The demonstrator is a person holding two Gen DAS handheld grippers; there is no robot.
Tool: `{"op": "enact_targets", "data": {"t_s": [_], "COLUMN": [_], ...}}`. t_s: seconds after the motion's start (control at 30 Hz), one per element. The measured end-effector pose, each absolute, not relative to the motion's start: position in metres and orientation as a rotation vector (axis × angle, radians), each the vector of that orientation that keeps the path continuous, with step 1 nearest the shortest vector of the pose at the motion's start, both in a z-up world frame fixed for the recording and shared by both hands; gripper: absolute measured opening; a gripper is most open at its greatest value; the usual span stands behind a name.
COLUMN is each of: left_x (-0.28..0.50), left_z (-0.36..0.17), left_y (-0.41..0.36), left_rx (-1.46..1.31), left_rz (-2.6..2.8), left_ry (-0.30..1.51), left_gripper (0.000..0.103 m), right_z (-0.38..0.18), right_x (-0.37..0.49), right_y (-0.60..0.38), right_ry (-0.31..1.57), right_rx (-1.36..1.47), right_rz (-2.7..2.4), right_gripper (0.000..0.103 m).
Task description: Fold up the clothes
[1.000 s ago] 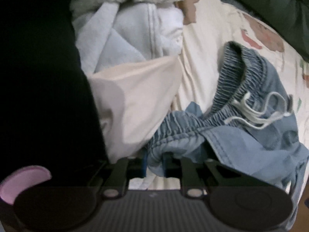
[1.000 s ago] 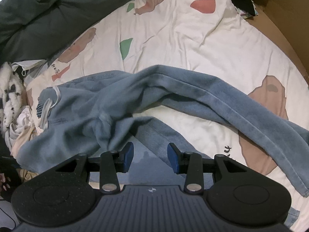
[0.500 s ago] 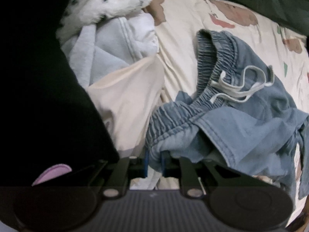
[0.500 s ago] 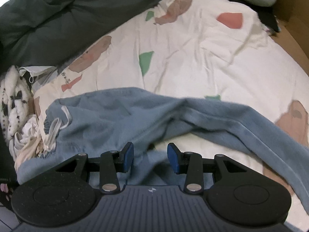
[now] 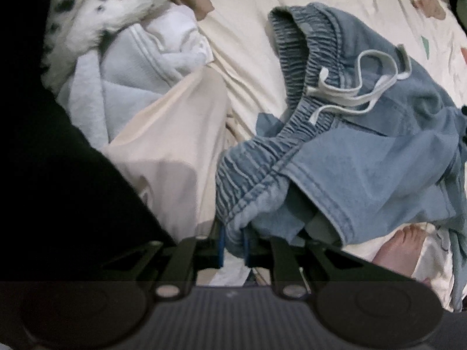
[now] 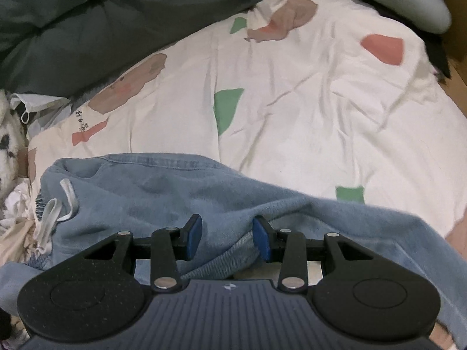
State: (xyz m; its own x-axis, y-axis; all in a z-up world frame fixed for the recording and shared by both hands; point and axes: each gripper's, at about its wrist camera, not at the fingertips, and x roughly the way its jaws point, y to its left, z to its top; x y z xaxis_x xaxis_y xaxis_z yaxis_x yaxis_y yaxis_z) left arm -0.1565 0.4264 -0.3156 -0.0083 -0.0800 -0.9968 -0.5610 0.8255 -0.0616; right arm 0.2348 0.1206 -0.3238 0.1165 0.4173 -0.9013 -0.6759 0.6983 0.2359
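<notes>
Jeans (image 6: 204, 192) lie on the bedsheet (image 6: 292, 110), crumpled at the top. In the right wrist view the long axis runs from the waistband at lower left across to the lower right, where a leg is cut off by the frame edge. Second leg not made out — folds hide it.

Left gripper (image 5: 233, 245): blue pads nearly together, pinching a fold of the gathered waistband (image 5: 254, 172); cloth bulges out above the pads. The white drawstring (image 5: 359, 93) lies loose on the denim beside the elastic.

Right gripper (image 6: 227, 236): jaws stand apart, low over a ridge of denim; the cloth sits between the pads, but no pad presses on it — contact at the fingertips hard to judge.

Writing: small dark characters on the sheet near a pink patch (image 6: 83, 124), too small to read. No brand seen on the jeans.

Beside the waistband in the left view: a beige garment (image 5: 175, 145), a pale blue garment (image 5: 125, 78), a white spotted fleece (image 5: 102, 3). A black mass fills the left side there, unidentifiable. A dark green quilt (image 6: 102, 8) covers the far side of the bed.
</notes>
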Motion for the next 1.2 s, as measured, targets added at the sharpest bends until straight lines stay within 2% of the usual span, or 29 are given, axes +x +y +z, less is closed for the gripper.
{"op": "enact_targets", "data": {"t_s": [0.23,0.43,0.63,0.7,0.77,0.9,1.03,1.1,1.17,1.2], "left_x": [-0.155,-0.156,-0.156,-0.153,-0.152,-0.152,-0.156,-0.156,-0.156,-0.155], "left_z": [-0.323,-0.326,-0.326,-0.327,-0.329,-0.331,-0.335,-0.335,-0.334,-0.334], "left_y": [0.423,0.423,0.422,0.422,0.423,0.423,0.423,0.423,0.423,0.423], "left_rx": [-0.511,-0.519,-0.517,-0.514,-0.519,-0.543,-0.562,-0.571,-0.572,-0.573], "left_rz": [0.402,0.408,0.417,0.416,0.42,0.444,0.458,0.462,0.458,0.455], "left_ry": [1.571,1.581,1.588,1.588,1.585,1.569,1.556,1.552,1.55,1.549], "left_gripper": [0.012,0.012,0.012,0.012,0.012,0.012,0.012,0.012,0.012,0.012], "right_z": [-0.349,-0.339,-0.358,-0.37,-0.379,-0.388,-0.387,-0.385,-0.381,-0.38], "right_x": [0.255,0.252,0.254,0.255,0.255,0.255,0.254,0.253,0.257,0.261], "right_y": [0.151,0.164,0.193,0.198,0.199,0.197,0.193,0.19,0.187,0.185], "right_ry": [1.206,1.169,1.165,1.193,1.196,1.187,1.178,1.152,1.124,1.127], "right_rx": [-0.335,-0.258,-0.375,-0.412,-0.423,-0.452,-0.498,-0.541,-0.561,-0.54], "right_rz": [0.84,0.917,0.955,0.949,0.97,1.033,1.152,1.201,1.237,1.247], "right_gripper": [0.046,0.049,0.051,0.055,0.065,0.066,0.061,0.052,0.031,0.026]}}
